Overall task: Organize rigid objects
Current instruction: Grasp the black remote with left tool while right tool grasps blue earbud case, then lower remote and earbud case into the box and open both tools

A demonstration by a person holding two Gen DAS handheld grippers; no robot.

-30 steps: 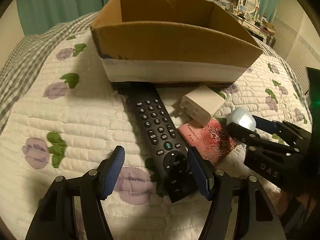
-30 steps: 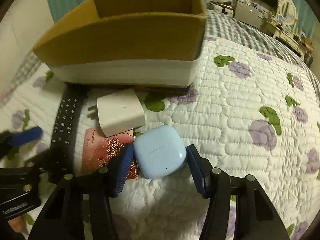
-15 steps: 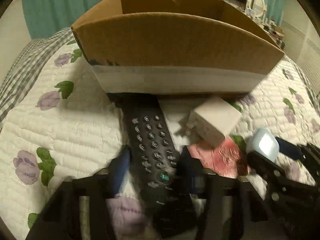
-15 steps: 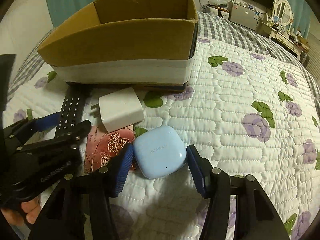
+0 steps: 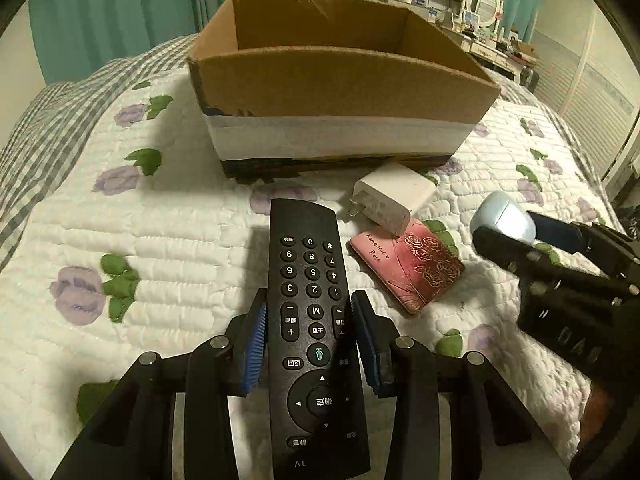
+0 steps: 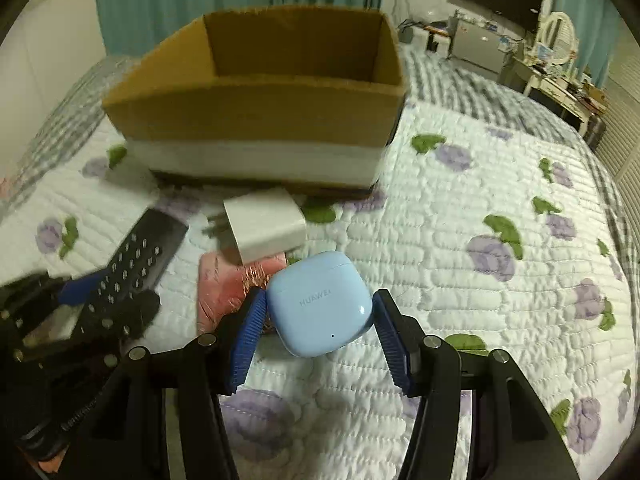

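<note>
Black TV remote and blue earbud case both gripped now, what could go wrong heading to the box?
1. The left tool clamps the long black TV remote at its middle; it could pivot or slip.
2. The right tool pinches the smooth, rounded pale-blue earbud case; it may squirt out.
3. Both tools sit close, aiming at one brown cardboard box; collision is possible.

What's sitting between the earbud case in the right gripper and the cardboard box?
The white charger lies between the earbud case and the cardboard box, clearest in the right wrist view.
</note>
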